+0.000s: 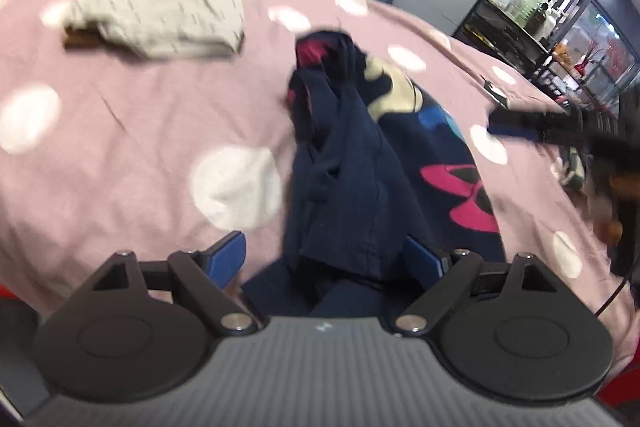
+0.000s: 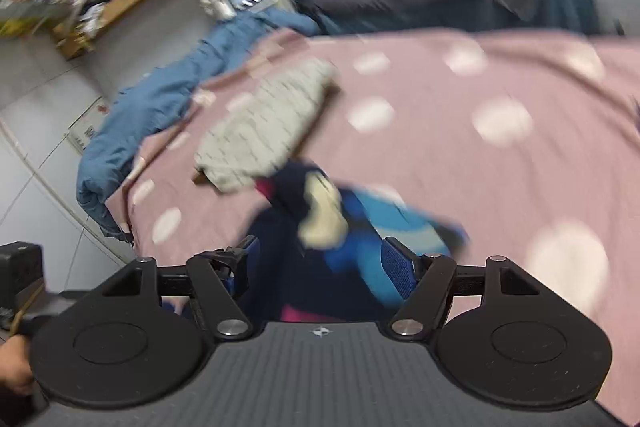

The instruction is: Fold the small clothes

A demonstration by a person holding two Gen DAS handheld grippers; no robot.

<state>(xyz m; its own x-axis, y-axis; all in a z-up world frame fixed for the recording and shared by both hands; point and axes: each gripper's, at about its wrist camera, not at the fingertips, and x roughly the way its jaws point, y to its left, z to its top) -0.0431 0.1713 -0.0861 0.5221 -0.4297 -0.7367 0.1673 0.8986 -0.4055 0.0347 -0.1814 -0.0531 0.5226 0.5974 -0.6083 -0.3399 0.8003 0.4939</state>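
- Left gripper [image 1: 324, 259]: jaws spread wide; blue pads stand either side of the navy cloth without visibly pressing it. Points down onto the bed.
- Right gripper [image 2: 320, 263]: jaws spread wide; cloth lies between the pads, no pinch apparent. Also seen in the left view, coming in from the right edge.
- Navy garment [image 1: 360, 163]: small piece with pink, blue and cream print, crumpled on the pink bedspread. Its near hem lies directly between the left gripper's pads; the heap runs away from that gripper, long axis roughly in line with the fingers, bunched and raised at the far end.
- Relation for the coming move: both grippers sit at the garment's near edge, the right toward the printed side; neither appears clearly nearer. Judged: it is released and needs regripping at corners.
- Folded cream garment [image 1: 160, 7]: beyond and left of the navy one, apart from it.
- Pink bedspread [image 1: 120, 131]: white dots; carries both garments.
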